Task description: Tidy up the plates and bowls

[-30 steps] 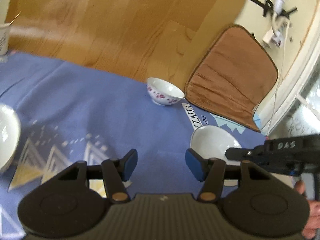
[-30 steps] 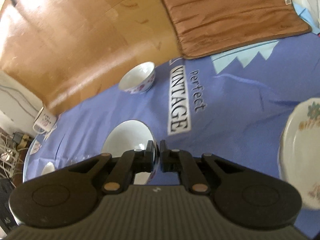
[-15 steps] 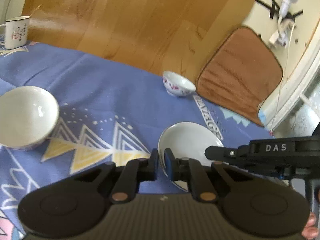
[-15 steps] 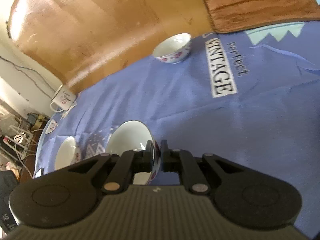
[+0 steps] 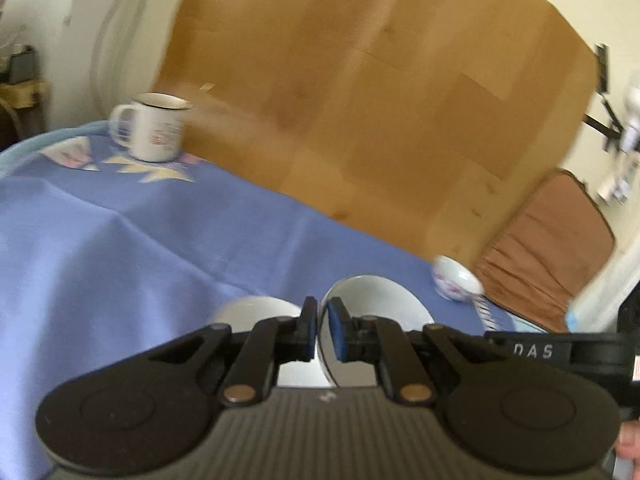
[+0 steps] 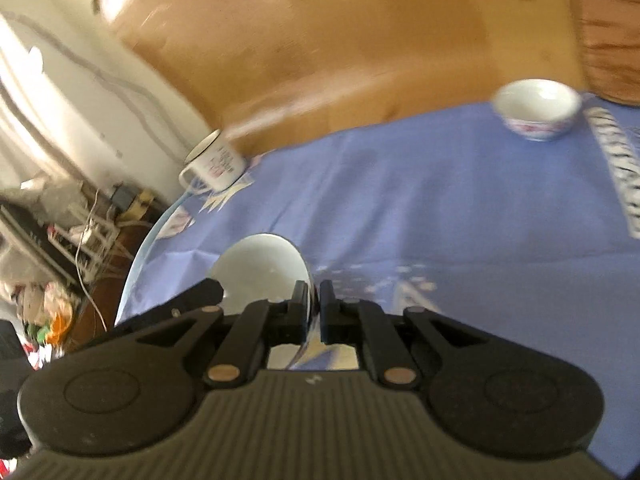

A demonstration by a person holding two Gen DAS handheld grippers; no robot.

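Grippers at the near edge of both views. Left gripper (image 5: pixel 323 334) and right gripper (image 6: pixel 314 312) are each clamped on the rim of the same white bowl (image 5: pixel 372 300), which hangs tilted above the blue tablecloth (image 5: pixel 120 248). A second white bowl (image 5: pixel 256 314) sits just beside and below it. Farther off, a small flowered bowl (image 6: pixel 536 114) rests near the cloth's far edge; an enamel mug (image 5: pixel 152 126) stands at the far left corner.

bowls: 3 (image 5: pixel 376 300) (image 5: pixel 256 312) (image 5: pixel 456 282) | mugs: 1 (image 5: pixel 150 126) | cushions: 1 (image 5: pixel 548 256)
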